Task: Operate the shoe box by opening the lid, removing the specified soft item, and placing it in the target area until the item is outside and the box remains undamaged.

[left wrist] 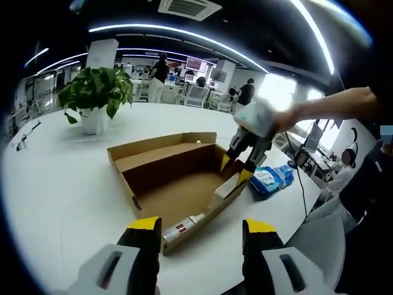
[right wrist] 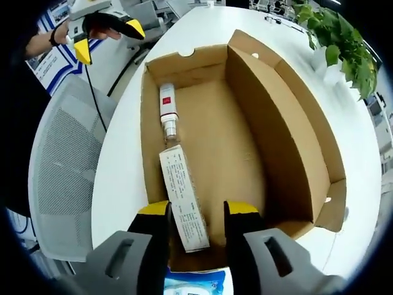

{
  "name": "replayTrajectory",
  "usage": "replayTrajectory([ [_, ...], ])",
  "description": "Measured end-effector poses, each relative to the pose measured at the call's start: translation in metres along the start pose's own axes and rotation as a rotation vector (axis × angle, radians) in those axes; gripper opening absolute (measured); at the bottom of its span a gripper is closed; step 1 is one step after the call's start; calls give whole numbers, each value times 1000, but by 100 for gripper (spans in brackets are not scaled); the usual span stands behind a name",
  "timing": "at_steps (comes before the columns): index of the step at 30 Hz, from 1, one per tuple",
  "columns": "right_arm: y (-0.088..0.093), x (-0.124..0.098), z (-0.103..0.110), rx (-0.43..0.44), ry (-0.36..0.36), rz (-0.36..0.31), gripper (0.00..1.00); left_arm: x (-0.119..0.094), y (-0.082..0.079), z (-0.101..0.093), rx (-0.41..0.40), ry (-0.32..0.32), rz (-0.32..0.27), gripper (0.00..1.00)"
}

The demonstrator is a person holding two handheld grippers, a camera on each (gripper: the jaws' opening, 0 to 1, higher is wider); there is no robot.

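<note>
Care was what the step called for: the shoe box (right wrist: 245,153) lay open on the worktop (left wrist: 73,184), the right gripper (right wrist: 195,218) spread astride a white carton (right wrist: 183,200) inside, the soft blue pack (left wrist: 270,179) just outside, the left gripper (left wrist: 198,226) spread, idle.

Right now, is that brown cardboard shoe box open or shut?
Open. The brown cardboard shoe box has its lid folded back, baring the inside, where a white labelled carton lies along one wall.

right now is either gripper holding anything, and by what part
Nothing is held. The left gripper is open above the table; the right gripper is open, jaws either side of the white box end, not closed.
</note>
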State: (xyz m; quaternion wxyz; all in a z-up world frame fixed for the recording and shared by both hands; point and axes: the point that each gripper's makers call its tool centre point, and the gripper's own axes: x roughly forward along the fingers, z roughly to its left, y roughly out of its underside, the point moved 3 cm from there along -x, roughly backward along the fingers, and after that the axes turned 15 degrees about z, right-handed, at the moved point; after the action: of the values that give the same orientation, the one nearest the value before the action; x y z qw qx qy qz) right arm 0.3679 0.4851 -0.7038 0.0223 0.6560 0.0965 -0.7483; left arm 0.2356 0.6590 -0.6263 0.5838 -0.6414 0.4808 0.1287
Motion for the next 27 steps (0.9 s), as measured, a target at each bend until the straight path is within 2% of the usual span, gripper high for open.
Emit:
replayTrajectory([
  [5, -7, -1, 6, 9, -17, 6, 30, 1, -1, -2, 2, 5, 1, 54],
  [9, -10, -4, 8, -42, 15, 15, 31, 2, -2, -3, 5, 7, 1, 54],
  [11, -17, -7, 13, -35, -20, -27, 29, 1, -3, -3, 4, 8, -2, 54],
  [13, -19, -6, 14, -39, -21, -23, 28, 1, -3, -3, 4, 9, 0, 53],
  [19, -17, 14, 11, -129, 26, 64, 22, 1, -3, -4, 3, 12, 0, 53],
  [22, -13, 27, 8, -203, 82, 152, 19, 0, -3, -3, 1, 9, -1, 53],
  [27, -16, 37, 13, -201, 48, 186, 19, -2, -1, 1, -4, 5, 1, 53],
])
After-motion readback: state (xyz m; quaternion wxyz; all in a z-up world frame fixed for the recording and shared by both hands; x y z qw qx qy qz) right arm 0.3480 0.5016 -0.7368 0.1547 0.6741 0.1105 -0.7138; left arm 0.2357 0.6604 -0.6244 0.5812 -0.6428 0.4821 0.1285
